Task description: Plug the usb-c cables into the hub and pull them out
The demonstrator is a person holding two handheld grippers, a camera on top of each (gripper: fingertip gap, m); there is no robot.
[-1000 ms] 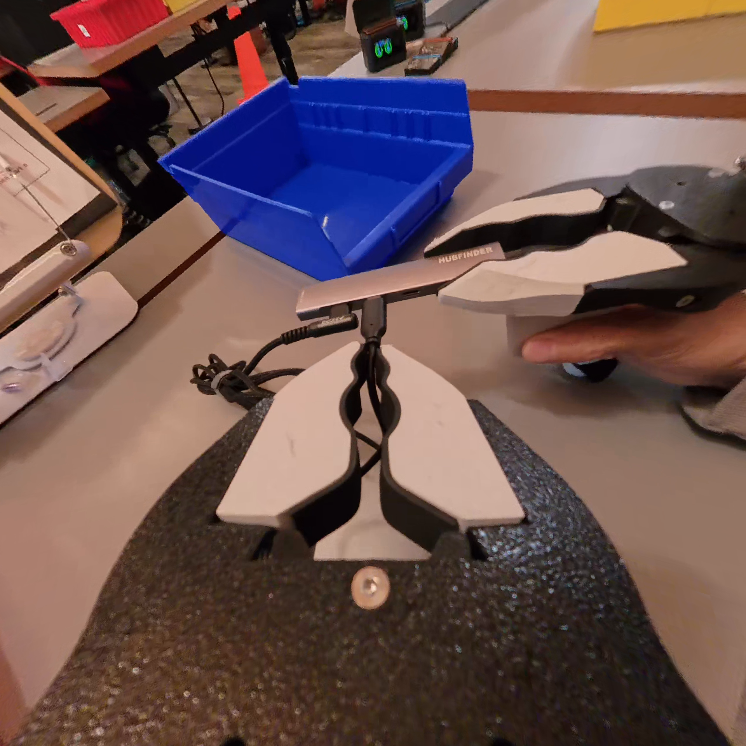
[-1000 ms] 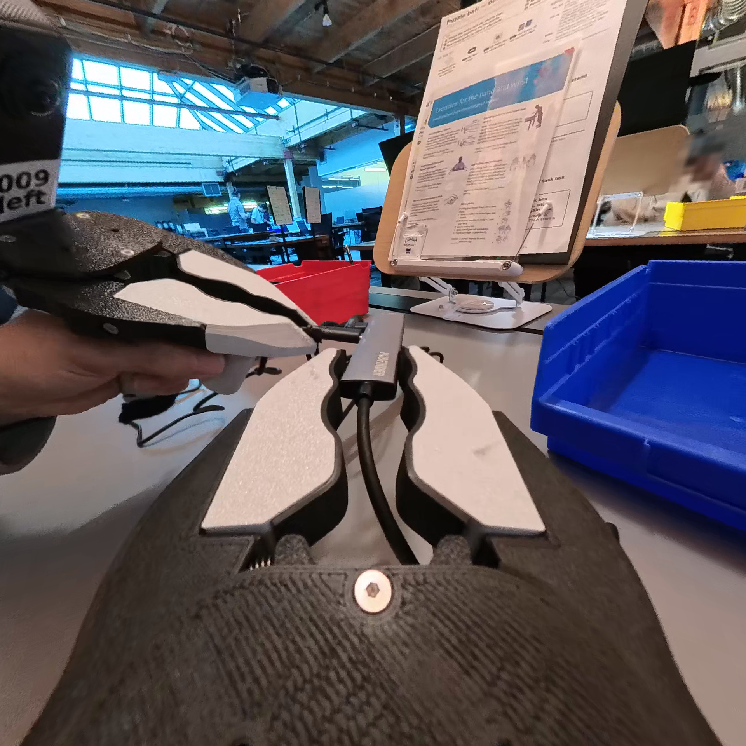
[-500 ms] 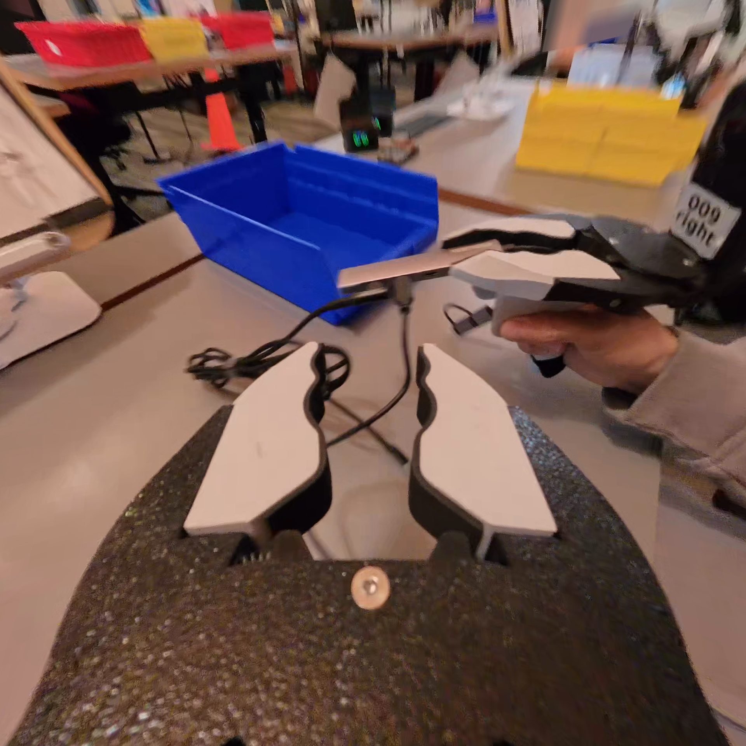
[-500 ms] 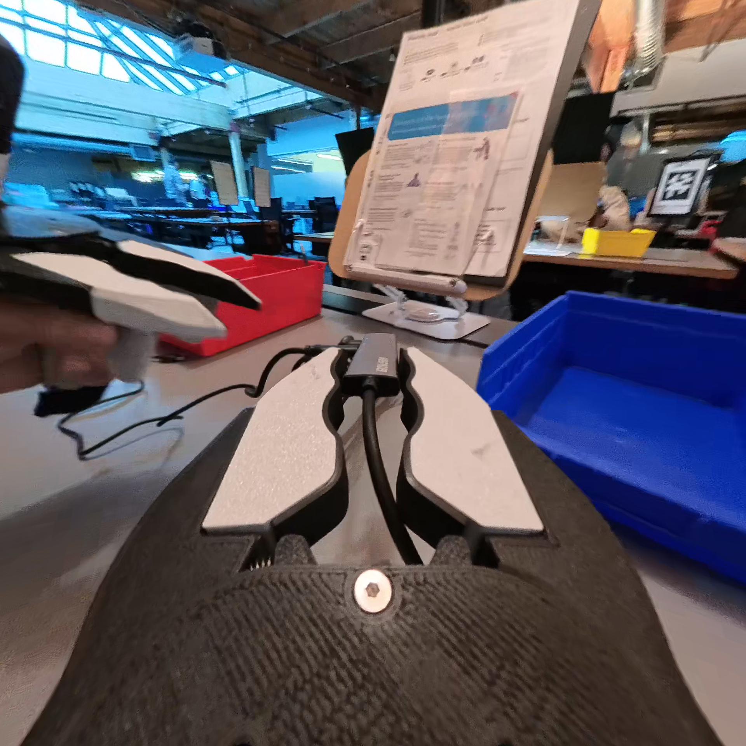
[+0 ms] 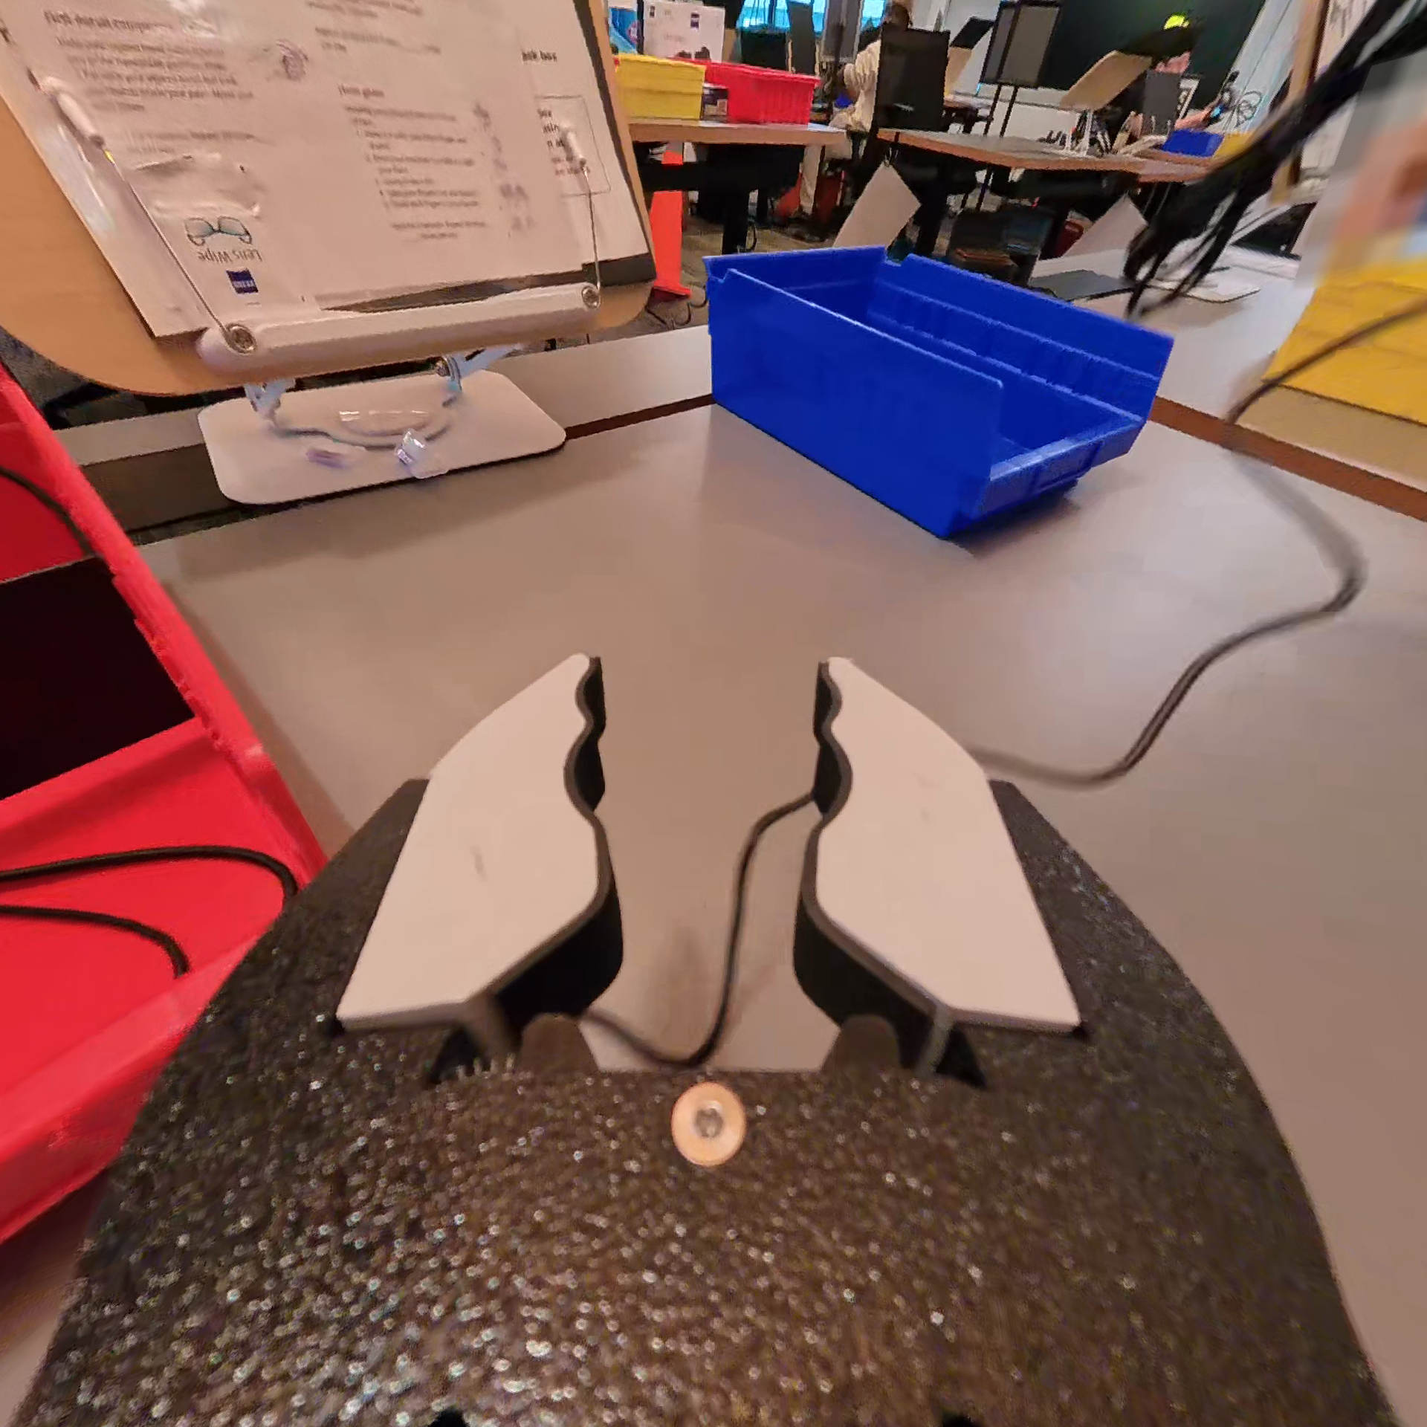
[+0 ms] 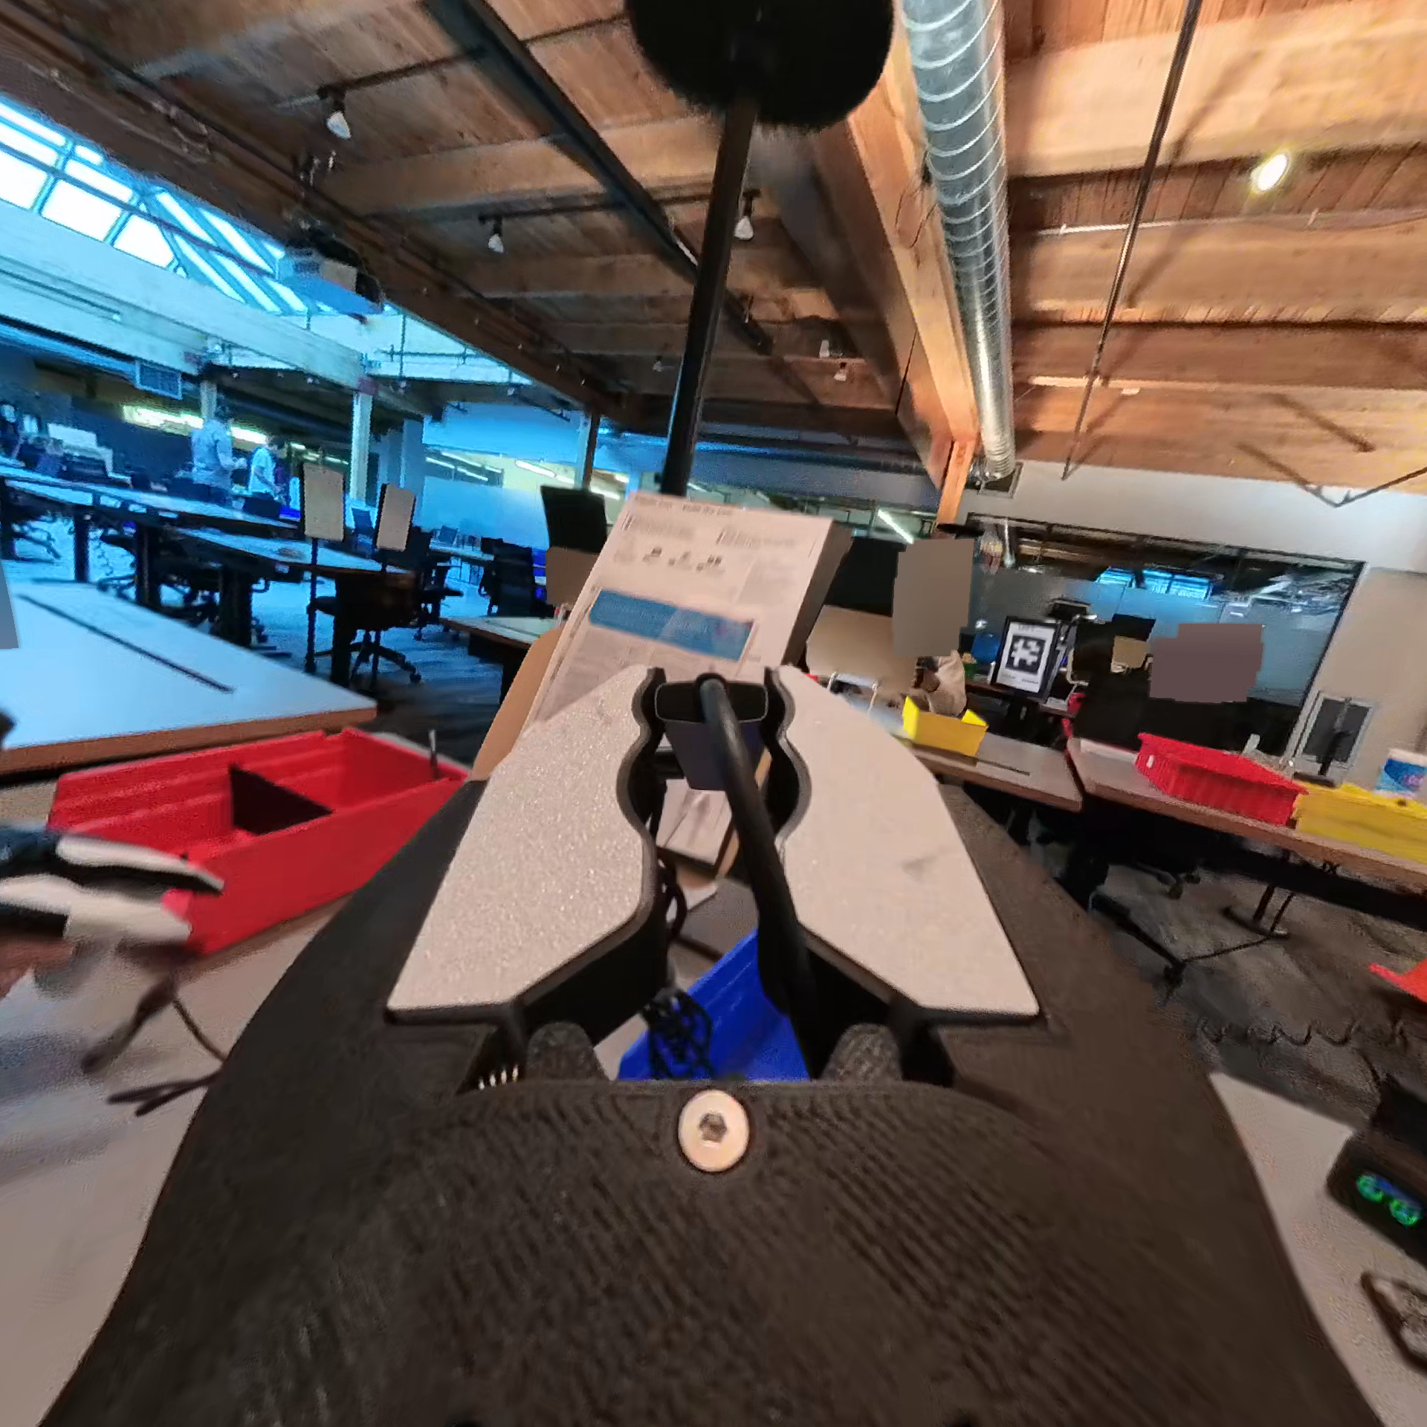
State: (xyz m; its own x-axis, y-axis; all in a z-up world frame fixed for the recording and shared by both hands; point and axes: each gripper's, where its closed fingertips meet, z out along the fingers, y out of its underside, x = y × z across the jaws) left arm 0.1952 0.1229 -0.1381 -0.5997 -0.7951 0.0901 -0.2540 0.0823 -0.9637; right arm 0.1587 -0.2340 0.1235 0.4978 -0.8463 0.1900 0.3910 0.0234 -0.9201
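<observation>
My right gripper point(image 6: 710, 683) is shut on the dark grey hub point(image 6: 699, 760) and holds it high in the air, tilted upward. The hub's thick black lead point(image 6: 757, 849) runs back between the fingers. Thin black cables point(image 6: 679, 1027) hang below the hub over the blue bin point(image 6: 741, 1004). My left gripper point(image 5: 706, 672) is open and empty, low over the grey table point(image 5: 695, 556). A thin black cable point(image 5: 1158, 726) lies on the table, passes under its fingers and rises blurred to the upper right. The left gripper also shows blurred in the right wrist view point(image 6: 205, 905).
A blue bin point(image 5: 927, 386) stands ahead right of the left gripper. A red bin point(image 5: 116, 849) with cables in it is close on its left, and shows in the right wrist view point(image 6: 255, 811). A document stand point(image 5: 371, 417) is at the back left. A yellow bin point(image 5: 1359, 347) is far right. Tip to tip, the grippers are about 45 cm apart.
The left gripper let go of the plugged cable, opened, and swung left and down beside the red bin. The right gripper lifted the hub high, with the cables trailing from it.
</observation>
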